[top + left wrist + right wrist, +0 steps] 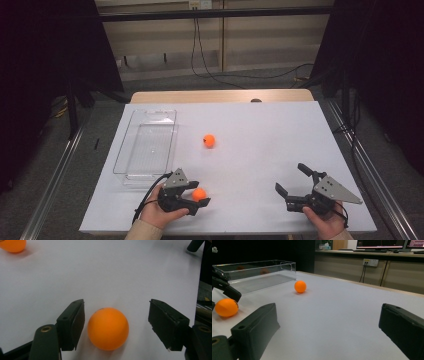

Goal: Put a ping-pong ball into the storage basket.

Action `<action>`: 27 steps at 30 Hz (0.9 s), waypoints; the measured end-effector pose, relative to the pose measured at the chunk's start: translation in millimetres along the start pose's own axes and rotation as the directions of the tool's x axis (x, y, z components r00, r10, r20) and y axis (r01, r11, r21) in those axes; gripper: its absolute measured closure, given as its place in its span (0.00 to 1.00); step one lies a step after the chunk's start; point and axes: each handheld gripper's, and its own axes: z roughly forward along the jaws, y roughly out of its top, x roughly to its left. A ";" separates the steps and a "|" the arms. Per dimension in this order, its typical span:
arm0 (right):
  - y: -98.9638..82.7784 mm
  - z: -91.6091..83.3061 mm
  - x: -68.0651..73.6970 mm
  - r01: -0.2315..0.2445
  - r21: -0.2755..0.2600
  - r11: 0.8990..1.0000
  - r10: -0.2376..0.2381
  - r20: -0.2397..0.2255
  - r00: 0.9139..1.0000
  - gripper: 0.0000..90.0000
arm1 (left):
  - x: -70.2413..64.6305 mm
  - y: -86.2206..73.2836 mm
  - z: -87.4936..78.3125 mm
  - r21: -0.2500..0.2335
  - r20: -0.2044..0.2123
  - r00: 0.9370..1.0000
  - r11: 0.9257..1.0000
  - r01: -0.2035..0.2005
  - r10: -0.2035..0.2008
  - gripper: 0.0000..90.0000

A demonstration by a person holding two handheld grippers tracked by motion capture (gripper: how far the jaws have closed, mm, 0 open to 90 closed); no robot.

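The table (260, 135) is carrying everything, under a white sheet. All places below are given from the near ball.

The tray (146, 146), clear plastic, is lying beyond the near ball and off to its left in the high view, well apart from it.

The right gripper (289, 178) is resting on the table well to the right of the near ball, held by the person's right hand (325, 220). Its jaws are standing wide apart with bare sheet between them.

The left gripper (198, 193) is sitting at the near ball, held by the left hand (157, 212). Its jaws are standing apart on either side of the ball, not pinching it.

The near ball (108, 328), orange, is lying on the sheet between the left gripper's jaws. In the left gripper view it is sitting just beside the left pad, a thin gap showing, and well clear of the right pad.

The far ball (209, 140), also orange, is lying beyond the near ball, toward the table's middle, just right of the tray.
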 end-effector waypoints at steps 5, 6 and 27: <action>-0.1 0.1 -0.4 0.000 0.000 1.000 0.000 -0.003 1.000 0.02 | 0.6 -1.7 1.9 0.016 -0.001 1.000 1.000 0.006 -0.006 0.37; -0.2 0.3 -0.4 0.002 0.001 1.000 -0.002 -0.001 1.000 0.02 | 0.5 -2.0 1.8 0.016 -0.003 1.000 1.000 0.008 -0.008 0.38; 0.5 -0.3 -0.2 0.003 0.001 1.000 -0.003 -0.004 1.000 0.02 | 2.5 -4.3 2.4 0.038 -0.017 1.000 0.999 0.015 -0.014 0.43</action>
